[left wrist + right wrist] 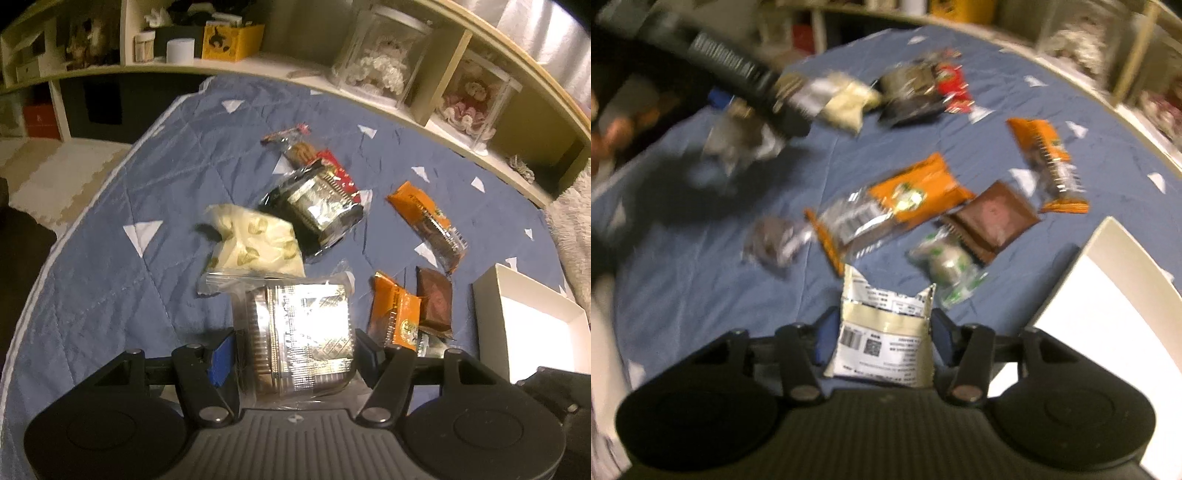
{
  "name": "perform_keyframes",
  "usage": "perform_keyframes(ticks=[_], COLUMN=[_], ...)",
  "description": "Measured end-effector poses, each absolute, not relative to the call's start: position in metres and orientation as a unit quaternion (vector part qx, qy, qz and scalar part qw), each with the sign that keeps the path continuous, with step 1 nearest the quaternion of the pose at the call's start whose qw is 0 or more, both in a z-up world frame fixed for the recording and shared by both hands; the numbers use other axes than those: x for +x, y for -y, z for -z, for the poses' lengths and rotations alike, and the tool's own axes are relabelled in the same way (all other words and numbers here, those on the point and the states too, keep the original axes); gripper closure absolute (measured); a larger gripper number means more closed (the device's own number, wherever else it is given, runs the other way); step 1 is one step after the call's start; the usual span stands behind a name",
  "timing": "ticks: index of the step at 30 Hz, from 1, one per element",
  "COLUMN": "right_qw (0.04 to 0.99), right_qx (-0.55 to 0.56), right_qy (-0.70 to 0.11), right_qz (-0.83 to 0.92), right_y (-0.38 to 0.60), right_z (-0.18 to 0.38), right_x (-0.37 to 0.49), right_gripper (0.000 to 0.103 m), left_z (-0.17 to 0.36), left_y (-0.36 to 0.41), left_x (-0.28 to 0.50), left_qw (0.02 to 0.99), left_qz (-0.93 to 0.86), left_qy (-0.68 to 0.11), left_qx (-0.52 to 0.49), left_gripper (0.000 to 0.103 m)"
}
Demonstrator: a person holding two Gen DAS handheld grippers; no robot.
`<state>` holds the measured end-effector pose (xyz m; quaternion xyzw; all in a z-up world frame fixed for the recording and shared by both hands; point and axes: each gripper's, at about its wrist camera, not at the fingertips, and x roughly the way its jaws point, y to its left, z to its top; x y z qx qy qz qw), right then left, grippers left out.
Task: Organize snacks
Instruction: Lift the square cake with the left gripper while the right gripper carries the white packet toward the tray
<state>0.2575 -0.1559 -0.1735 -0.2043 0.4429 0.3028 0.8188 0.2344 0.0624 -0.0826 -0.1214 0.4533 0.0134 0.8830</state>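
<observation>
My left gripper (295, 354) is shut on a clear-wrapped snack cup with a foil lid (303, 332), held just above the blue quilt (110, 277). My right gripper (884, 336) is shut on a white packet with barcodes (882, 332), whose torn-looking top edge sticks out forward. Loose snacks lie on the quilt: a cream packet (255, 243), a dark foil cup (317, 206), a red packet (340, 177), two orange packets (428, 221) (916, 195), a brown packet (993, 218) and a green-white sweet (945, 262). The right wrist view is blurred.
An open white box (491, 295) stands on the quilt at the right, also seen as the white box (1108, 251). A low shelf (258, 66) with clear display boxes (380, 59) curves round the far side. Floor mats (55, 173) lie left of the quilt.
</observation>
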Motion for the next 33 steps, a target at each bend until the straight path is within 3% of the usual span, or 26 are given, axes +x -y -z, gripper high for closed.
perform_keyframes(ticks=[8,24,33], right_qw=[0.874,0.927,0.934], right_qx=[-0.073,0.016,0.024], right_qy=[-0.416,-0.357,-0.353], right_qz=[-0.240,-0.116,-0.057], right_y=[0.188,0.247,0.287], right_z=[0.131,0.095,0.086], right_x=[0.252,0.219,0.194], right_gripper=[0.044,0.043,0.043], left_z=[0.063,0.027,0.034], left_y=[-0.043,0.014,0.070], left_x=[0.218,0.189,0.183], left_qw=[0.898,0.919,0.909], left_qz=[0.025,0.098,0.152], left_qy=[-0.425,-0.374,-0.381], left_qx=[-0.108,-0.075,-0.069], left_gripper=[0.037,0.037,0.037])
